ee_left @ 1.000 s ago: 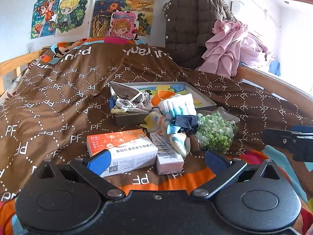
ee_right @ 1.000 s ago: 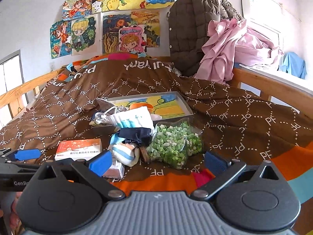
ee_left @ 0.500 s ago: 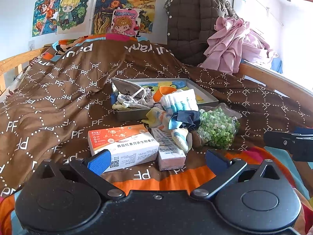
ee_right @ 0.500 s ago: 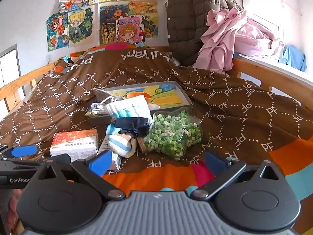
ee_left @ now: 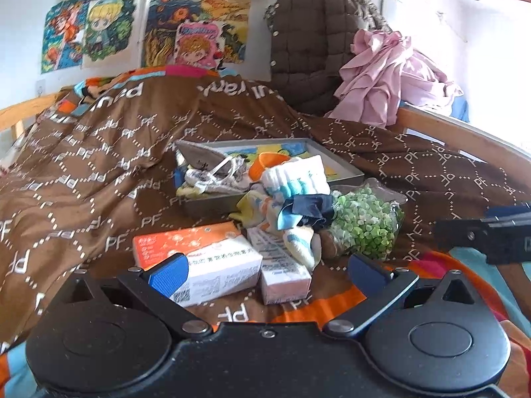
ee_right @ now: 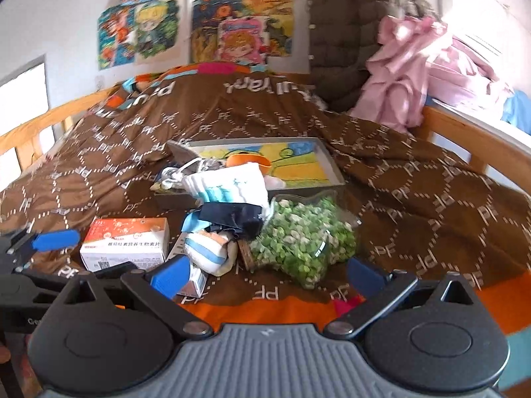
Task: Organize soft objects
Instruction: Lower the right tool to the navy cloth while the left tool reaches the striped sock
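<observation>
While our left hand-held gripper and right hand-held gripper gaped wide, the socks lay far of them.

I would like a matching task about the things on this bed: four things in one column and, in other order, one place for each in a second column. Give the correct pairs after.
Things:
1. orange cup
2. orange and white box
3. bag of green pieces
4. pink clothes

Places:
A. on the blanket, right of the sock pile
B. inside the grey tray
C. heaped on the rail at the far right, beside the brown quilted coat
D. on the blanket, nearest the left gripper

Pairs: 1-B, 2-D, 3-A, 4-C
</observation>
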The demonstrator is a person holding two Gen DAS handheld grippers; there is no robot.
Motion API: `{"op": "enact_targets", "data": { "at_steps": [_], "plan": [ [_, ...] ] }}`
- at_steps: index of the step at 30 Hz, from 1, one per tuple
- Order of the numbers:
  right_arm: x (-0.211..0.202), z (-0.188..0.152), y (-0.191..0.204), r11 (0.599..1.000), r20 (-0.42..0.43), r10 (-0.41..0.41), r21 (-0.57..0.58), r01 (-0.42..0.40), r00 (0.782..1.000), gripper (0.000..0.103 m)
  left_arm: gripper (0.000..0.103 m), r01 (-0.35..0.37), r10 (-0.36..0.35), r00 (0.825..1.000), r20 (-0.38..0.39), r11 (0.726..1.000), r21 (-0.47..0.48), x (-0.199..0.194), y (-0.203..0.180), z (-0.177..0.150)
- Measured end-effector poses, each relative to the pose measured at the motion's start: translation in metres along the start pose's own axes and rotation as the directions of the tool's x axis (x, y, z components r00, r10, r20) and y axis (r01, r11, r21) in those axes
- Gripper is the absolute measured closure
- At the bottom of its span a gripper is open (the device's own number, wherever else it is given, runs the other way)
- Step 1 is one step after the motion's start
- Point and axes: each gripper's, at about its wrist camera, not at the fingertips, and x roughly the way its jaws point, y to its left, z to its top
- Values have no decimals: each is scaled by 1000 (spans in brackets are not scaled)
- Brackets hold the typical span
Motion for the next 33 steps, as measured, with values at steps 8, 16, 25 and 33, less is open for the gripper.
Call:
{"op": "enact_targets", "data": {
  "at_steps": [8,16,25,33],
  "plan": [
    [41,8,-6,996,42,21,-90,-17,999,0,1,19,-19,1000,16,999,44,34,-8,3],
    [82,21,-26,995,56,99,-35,-97,993,0,1,45,-46,999,4,992,119,74,-11,-2],
    [124,26,-17,981,-1,182,-71,-181,983,3,11,78,-79,997,-1,985,152,109,-18,-6],
    [148,41,-12,969,-44,247,-13,-248,968,13,40,100,-99,995,-23,994,41,134,-14,-12]
  ]
}}
